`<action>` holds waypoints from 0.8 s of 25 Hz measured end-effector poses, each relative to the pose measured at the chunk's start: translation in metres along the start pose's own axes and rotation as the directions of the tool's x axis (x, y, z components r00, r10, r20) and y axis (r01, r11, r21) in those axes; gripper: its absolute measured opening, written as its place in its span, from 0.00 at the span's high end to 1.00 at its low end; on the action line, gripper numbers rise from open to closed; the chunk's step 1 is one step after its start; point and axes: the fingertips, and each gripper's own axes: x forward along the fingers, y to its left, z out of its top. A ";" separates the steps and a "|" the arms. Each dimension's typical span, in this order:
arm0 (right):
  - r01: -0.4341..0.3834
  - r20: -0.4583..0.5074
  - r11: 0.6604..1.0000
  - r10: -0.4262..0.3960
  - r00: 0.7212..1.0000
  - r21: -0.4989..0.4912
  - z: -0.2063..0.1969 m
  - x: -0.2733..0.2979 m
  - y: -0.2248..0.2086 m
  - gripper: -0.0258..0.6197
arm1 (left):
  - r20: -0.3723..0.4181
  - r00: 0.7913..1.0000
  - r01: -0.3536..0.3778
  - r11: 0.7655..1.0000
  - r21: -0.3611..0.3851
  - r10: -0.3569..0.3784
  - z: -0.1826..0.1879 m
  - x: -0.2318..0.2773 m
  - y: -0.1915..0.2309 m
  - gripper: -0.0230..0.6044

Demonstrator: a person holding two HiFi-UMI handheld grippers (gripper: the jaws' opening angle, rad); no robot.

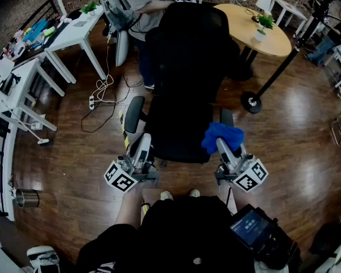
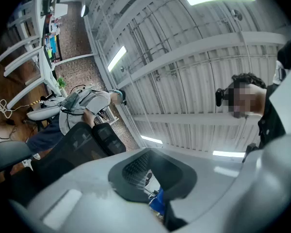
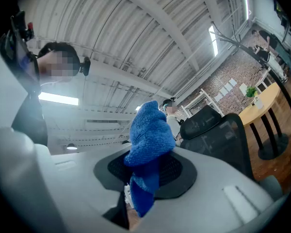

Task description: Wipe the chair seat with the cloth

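A black office chair stands in front of me, its seat (image 1: 176, 132) low in the middle of the head view. My right gripper (image 1: 223, 148) hovers at the seat's front right corner, shut on a bunched blue cloth (image 1: 221, 135) that sticks up from its jaws. The right gripper view points up at the ceiling; there the cloth (image 3: 149, 135) is pinched in the right gripper (image 3: 144, 178), with the chair back (image 3: 218, 135) to the right. My left gripper (image 1: 142, 147) is at the seat's front left, beside the armrest (image 1: 134, 114), jaws together and holding nothing. The left gripper (image 2: 157, 178) also tilts upward.
A person sits right behind the chair (image 1: 137, 1) at white desks (image 1: 74, 33). A round wooden table (image 1: 270, 33) with a potted plant stands at back right, next to a floor stand's round base (image 1: 251, 102). Cables (image 1: 102, 90) lie on the wooden floor at left.
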 end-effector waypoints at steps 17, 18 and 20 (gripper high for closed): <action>0.001 -0.070 0.999 0.002 0.998 0.041 -0.024 0.085 -0.115 0.80 | -0.041 0.997 -0.058 0.998 0.037 0.060 -0.005 0.093 0.110 0.96; -0.007 -0.079 0.999 0.011 0.997 0.046 -0.021 0.093 -0.126 0.80 | -0.045 0.997 -0.068 0.997 0.046 0.070 -0.007 0.105 0.118 0.96; -0.021 -0.099 0.998 0.026 0.995 0.056 -0.020 0.109 -0.146 0.80 | -0.050 0.995 -0.086 0.994 0.062 0.090 -0.009 0.125 0.133 0.96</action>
